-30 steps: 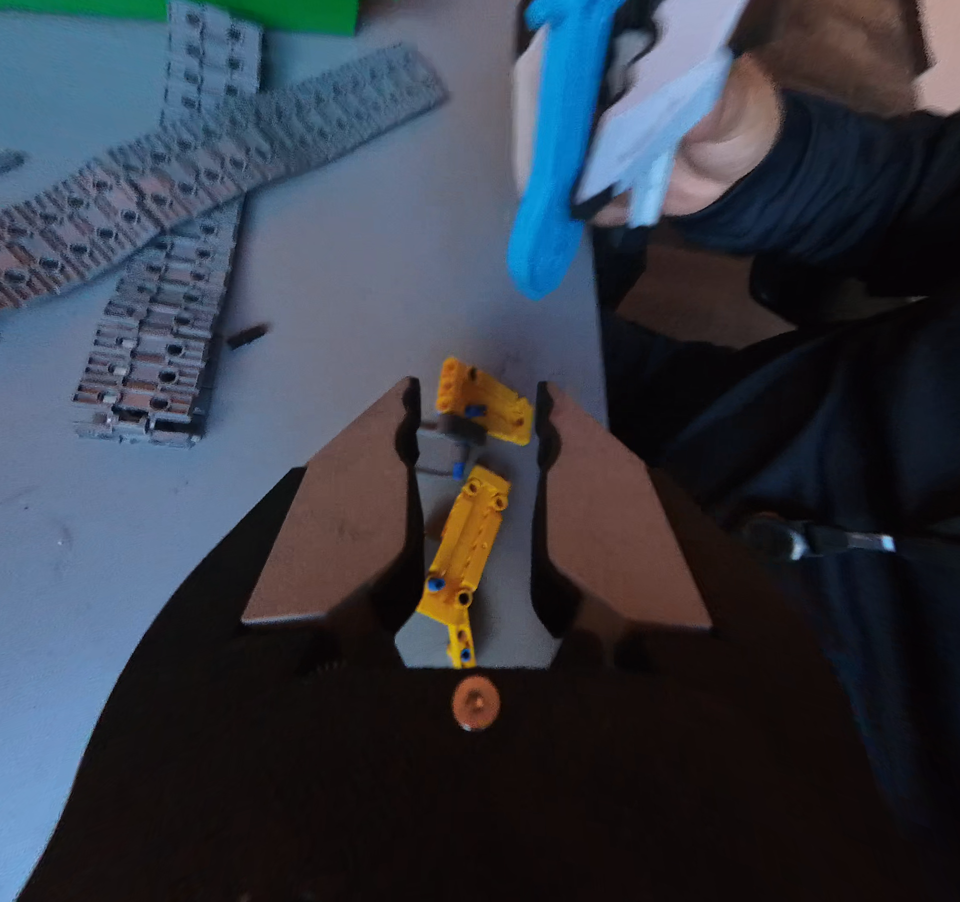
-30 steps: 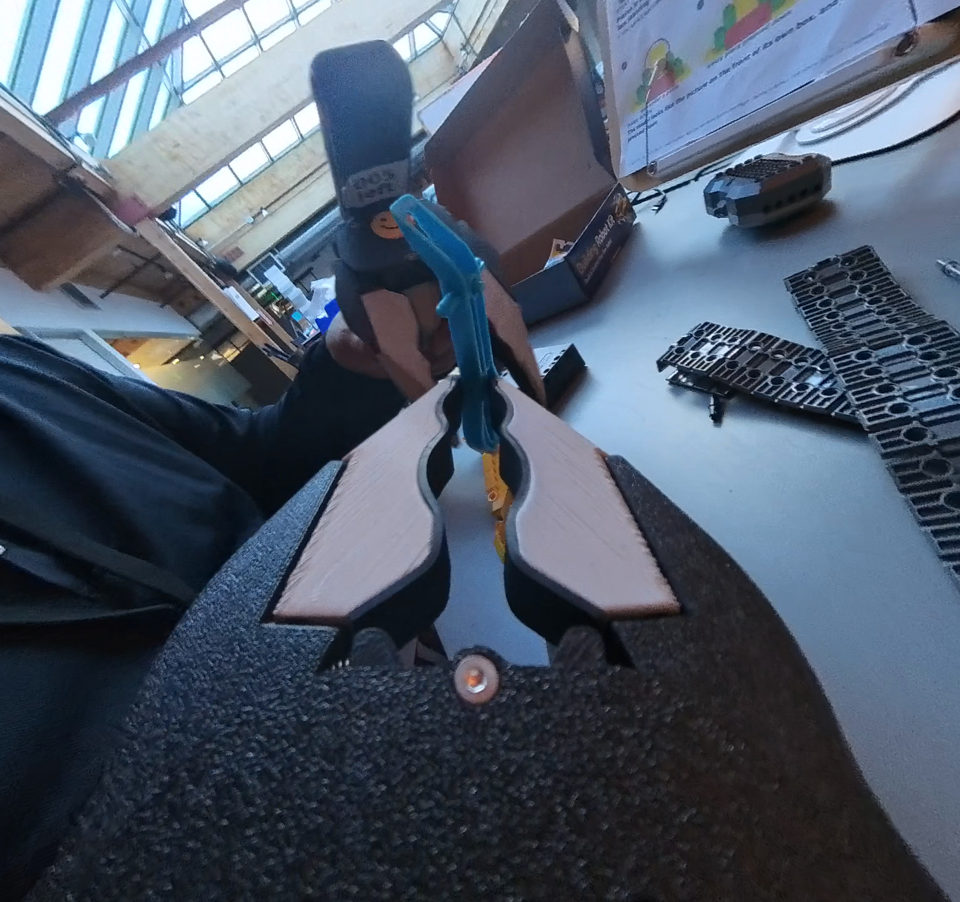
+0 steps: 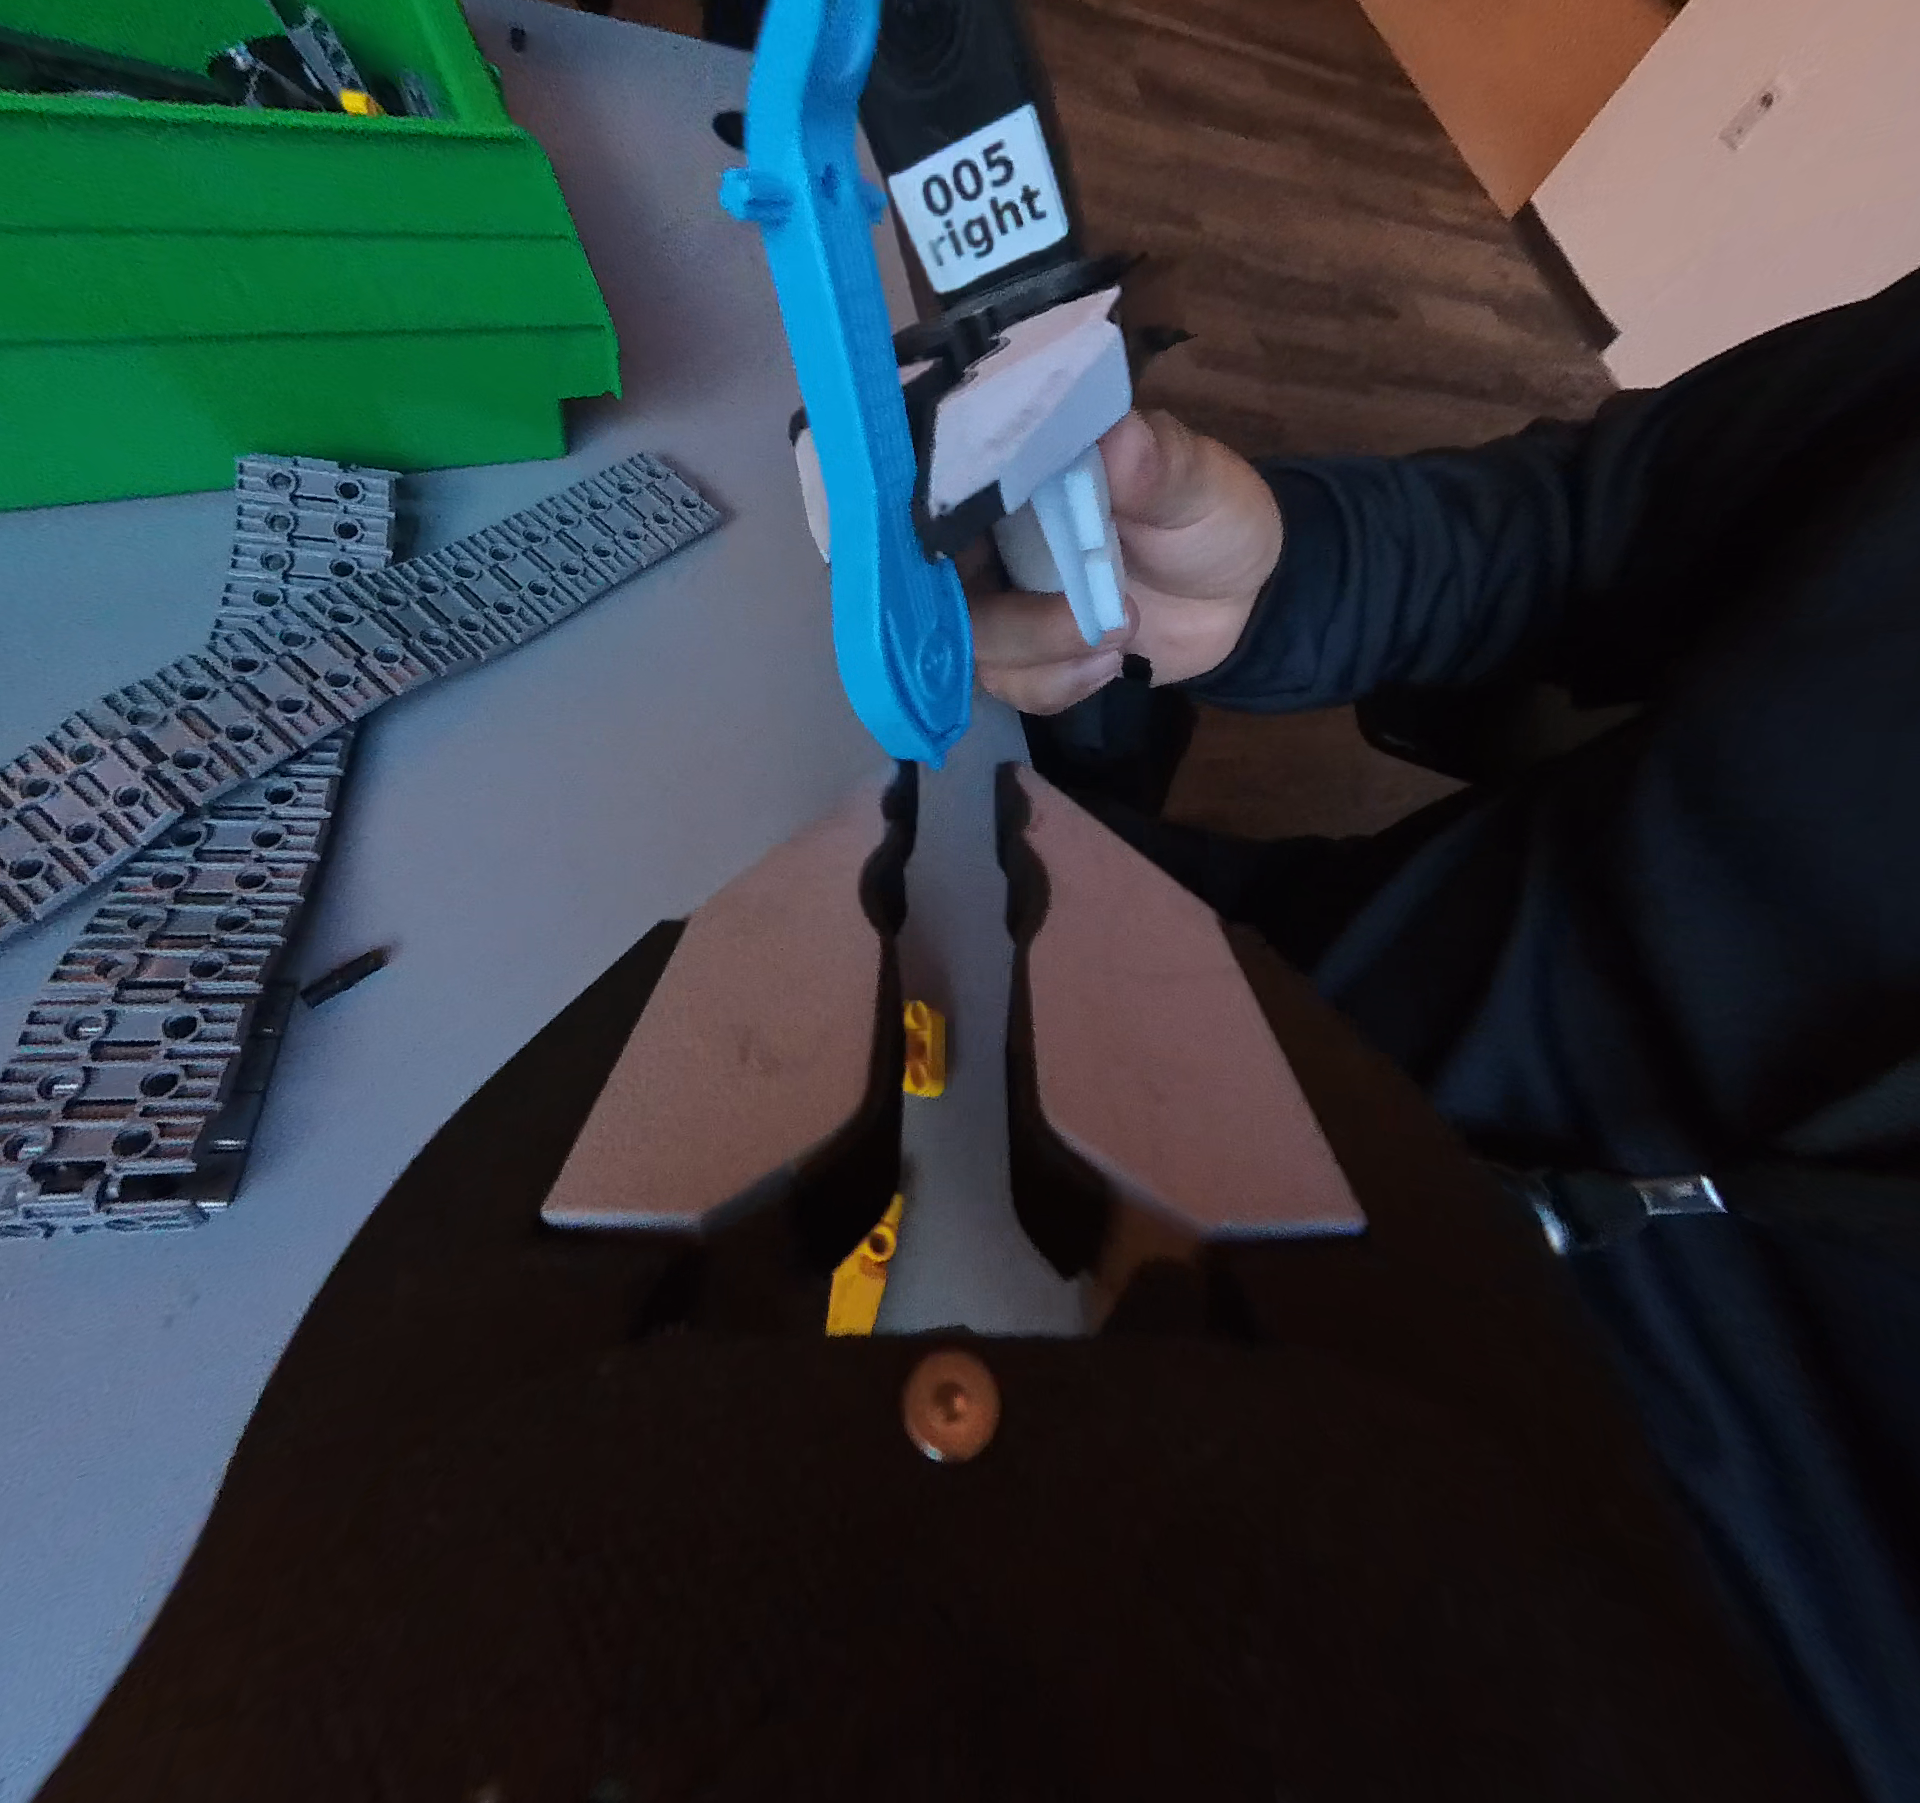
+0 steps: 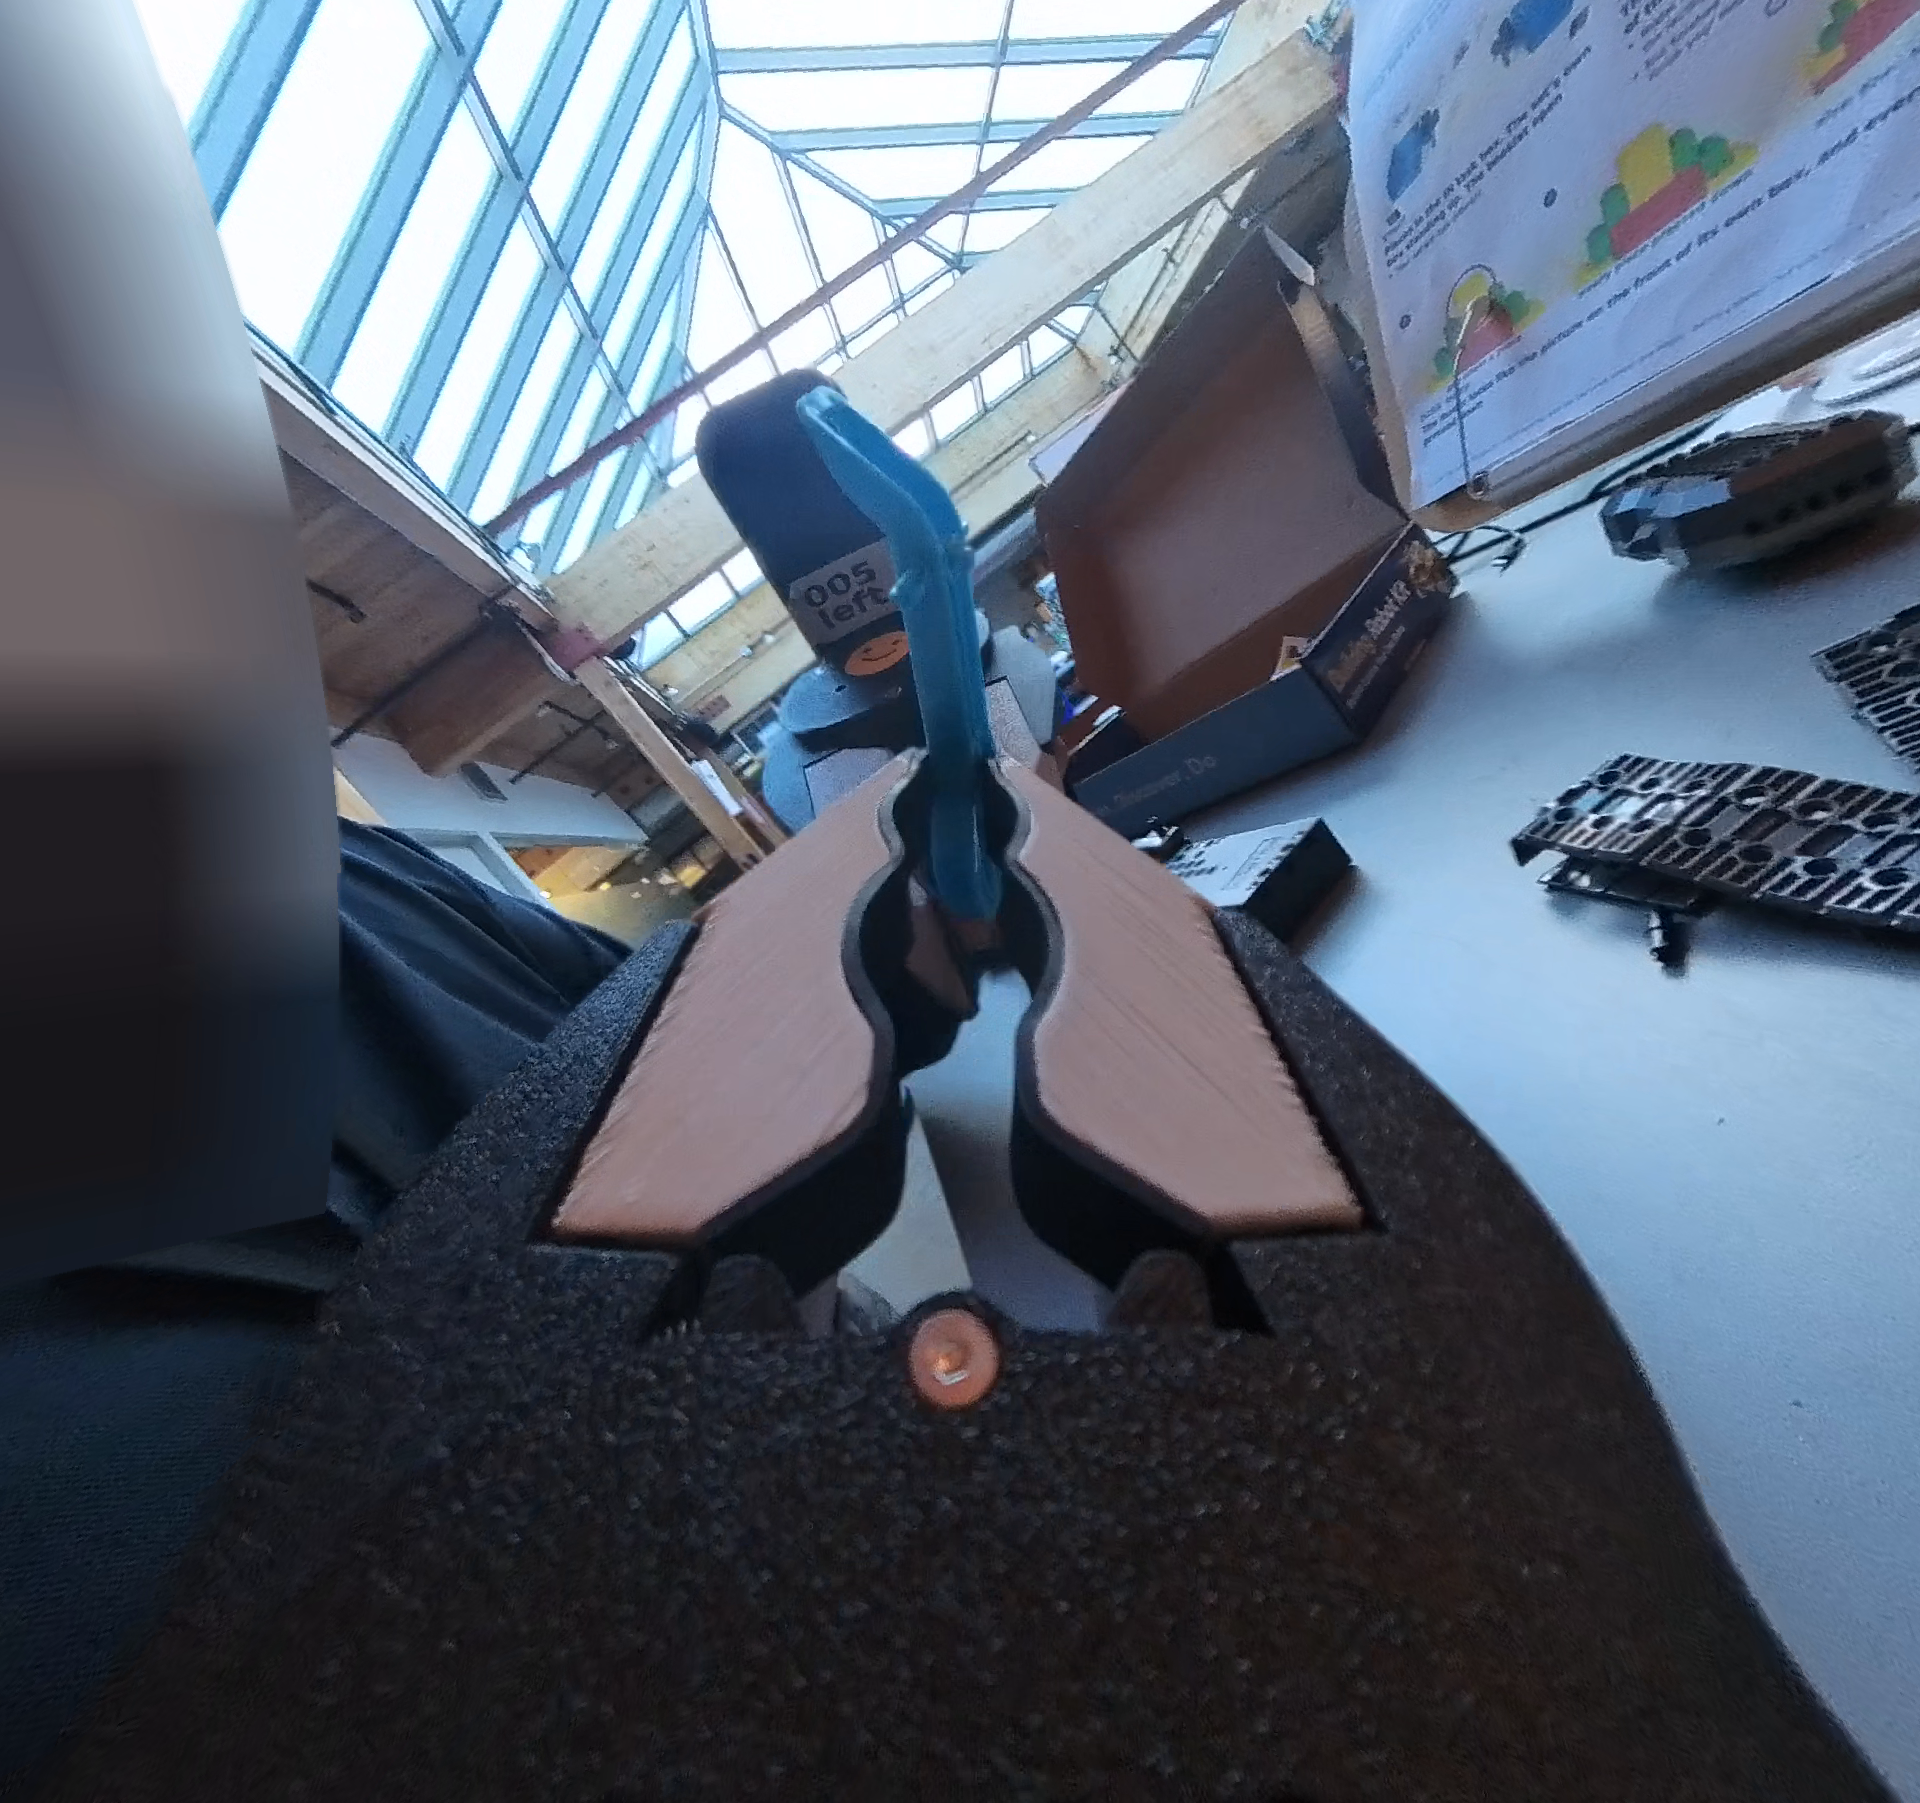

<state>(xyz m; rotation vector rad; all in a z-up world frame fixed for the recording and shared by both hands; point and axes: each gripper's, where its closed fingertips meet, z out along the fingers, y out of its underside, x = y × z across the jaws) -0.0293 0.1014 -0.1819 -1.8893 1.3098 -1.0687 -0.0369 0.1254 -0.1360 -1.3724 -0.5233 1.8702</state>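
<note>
My left gripper (image 3: 956, 782) hovers over the grey table (image 3: 582, 818), fingers narrowly apart with nothing between the tips. Two small yellow brick pieces (image 3: 923, 1049) lie on the table under the gap, the nearer one (image 3: 862, 1270) partly hidden by the left finger. My right gripper (image 4: 956, 792) is shut on a long blue plastic tool (image 4: 940, 673), which stands up and away from it. In the left wrist view the tool (image 3: 831, 351) hangs with its rounded lower end just above my left fingertips; a hand (image 3: 1174, 558) holds the right gripper (image 3: 883, 475). The left gripper's black body (image 4: 790, 496) shows behind the tool.
A green bin (image 3: 260, 247) stands at the back left. Grey track plates (image 3: 312, 631) and a small black pin (image 3: 343, 974) lie left of my left gripper. An open cardboard box (image 4: 1195, 527), a small black box (image 4: 1257, 860), black track plates (image 4: 1714, 839) and a printed sheet (image 4: 1662, 143) are on the right. Spacing between my two grippers at the tips: around 5 cm.
My left gripper has moved forward over the yellow pieces and its fingers have narrowed. My right gripper has tilted upward with the blue tool, which now hangs closer to my left fingertips.
</note>
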